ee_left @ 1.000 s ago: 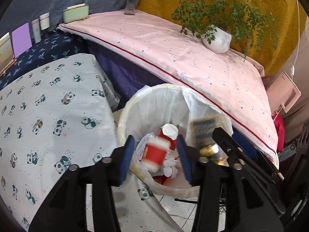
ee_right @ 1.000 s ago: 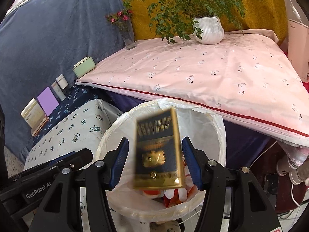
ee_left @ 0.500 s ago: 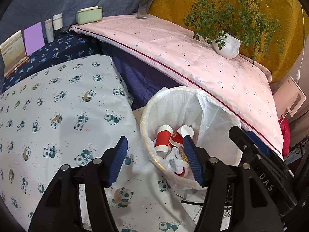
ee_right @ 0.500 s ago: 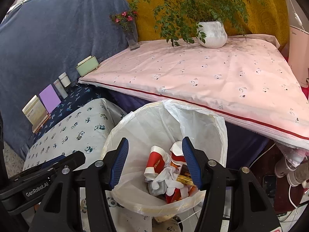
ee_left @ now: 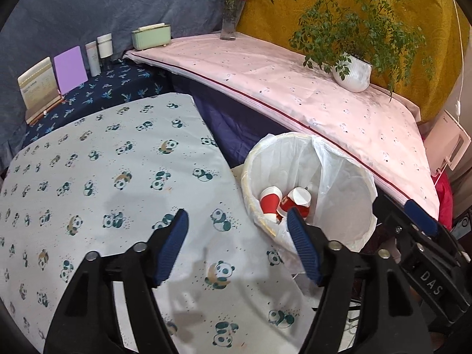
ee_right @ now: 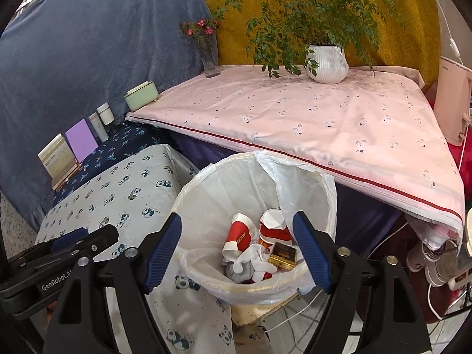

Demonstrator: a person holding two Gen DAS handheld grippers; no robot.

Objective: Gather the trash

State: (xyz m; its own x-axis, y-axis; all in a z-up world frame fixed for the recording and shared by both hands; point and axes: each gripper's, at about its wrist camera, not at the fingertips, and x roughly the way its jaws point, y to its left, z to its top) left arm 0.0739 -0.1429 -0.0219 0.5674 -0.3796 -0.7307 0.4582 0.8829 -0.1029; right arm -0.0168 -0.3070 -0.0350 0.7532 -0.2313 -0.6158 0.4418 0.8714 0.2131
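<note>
A trash bin with a white plastic liner (ee_left: 348, 177) (ee_right: 212, 194) stands between the panda-print table and the pink-covered table. Inside lie red-and-white paper cups (ee_left: 270, 202) (ee_right: 239, 236), crumpled white tissue (ee_right: 250, 261) and a gold-and-black box (ee_right: 283, 255). My left gripper (ee_left: 237, 244) is open and empty above the panda cloth, left of the bin. My right gripper (ee_right: 236, 247) is open and empty, hovering over the bin's front rim. The right gripper also shows in the left wrist view (ee_left: 413, 236), and the left gripper in the right wrist view (ee_right: 73, 247).
A panda-print cloth (ee_left: 103, 177) covers the near table. The pink cloth (ee_right: 309, 118) carries a potted plant (ee_right: 326, 63), a flower vase (ee_right: 211, 59) and a green box (ee_right: 140, 98). Cards and small bottles (ee_left: 70, 67) stand at the back left. A white appliance (ee_right: 452, 100) stands at right.
The red cup left my left gripper and the gold-and-black box left my right gripper; both now lie in the bin. My left gripper has moved left over the panda cloth.
</note>
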